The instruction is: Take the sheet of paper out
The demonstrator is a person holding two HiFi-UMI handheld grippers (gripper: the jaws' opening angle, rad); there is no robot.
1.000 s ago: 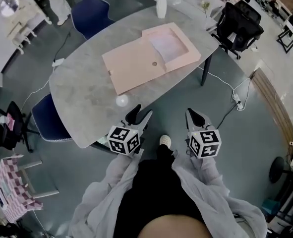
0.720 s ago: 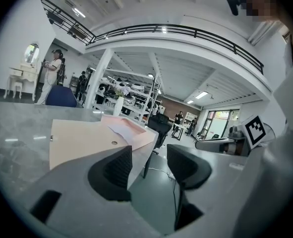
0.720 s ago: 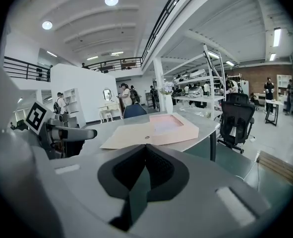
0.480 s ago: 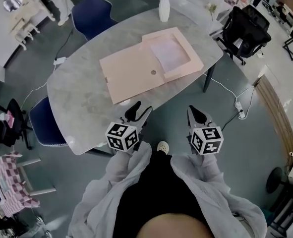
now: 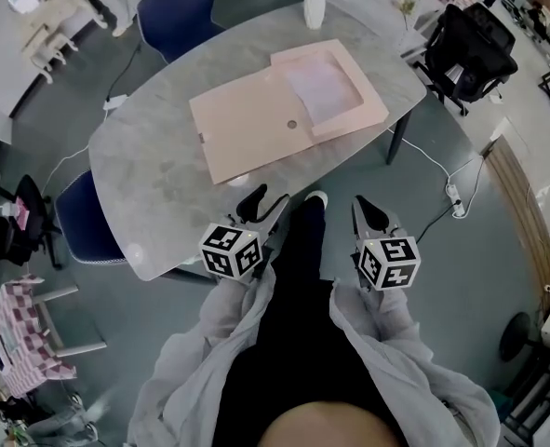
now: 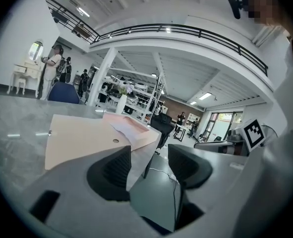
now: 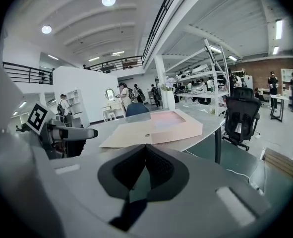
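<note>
At your left, off the near edge of the grey worktop, you held the left hand-held gripper out over the floor. Its own view showed the jaws wide and opening further, with only the floor and the worktop's edge beyond them, so it was released and empty.

Moving right, the pink box file lay open on the worktop, its flat lid toward your left and its shallow tray toward your right. The sheet of paper lay flat inside that tray, well apart from both grippers. A white vase stood just behind the file. Further right, the right hand-held gripper also hung short of the worktop, with its jaws clenched together on nothing.

From there, I judged the reach itself to be the smaller worry. The sheet sat flush on the tray floor behind a raised rim, so a jaw coming in low could have caught the rim rather than the paper and shoved the whole file. The file looked light and the worktop smooth, and a push away from you would have driven it toward the vase. A pinch taken too far in from the edge could have creased or torn the sheet. A lift with nothing pinning the tray could have dragged the file along. Your right jaws would have needed to part before they could help.
</note>
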